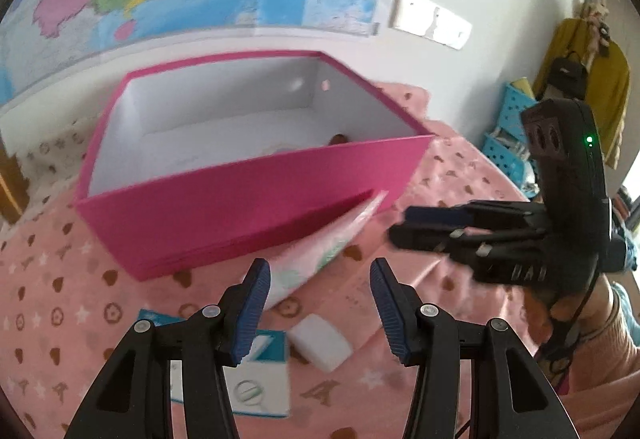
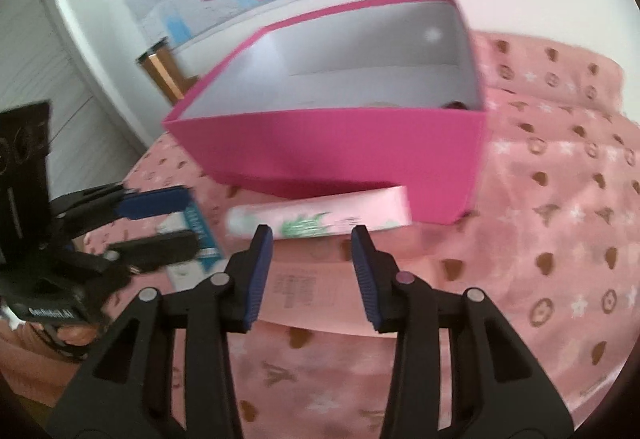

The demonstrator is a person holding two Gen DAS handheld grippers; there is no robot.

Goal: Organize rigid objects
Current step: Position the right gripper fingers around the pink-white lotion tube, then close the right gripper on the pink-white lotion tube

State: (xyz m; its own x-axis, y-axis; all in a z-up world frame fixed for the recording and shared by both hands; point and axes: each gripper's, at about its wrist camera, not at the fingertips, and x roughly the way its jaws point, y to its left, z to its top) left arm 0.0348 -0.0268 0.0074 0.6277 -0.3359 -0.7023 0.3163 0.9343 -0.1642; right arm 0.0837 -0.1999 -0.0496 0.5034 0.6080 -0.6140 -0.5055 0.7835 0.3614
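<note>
Left wrist view: left gripper (image 1: 320,271) released, nothing between pads; pink box (image 1: 240,215) frame centre. Right gripper (image 2: 313,239) released, pink tube (image 2: 320,217) beyond its tips.

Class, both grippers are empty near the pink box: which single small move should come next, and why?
Probably ease the right gripper forward and down onto the pink toothpaste carton. It lies straight ahead against the pink box, and nothing sits between the open pads.
</note>
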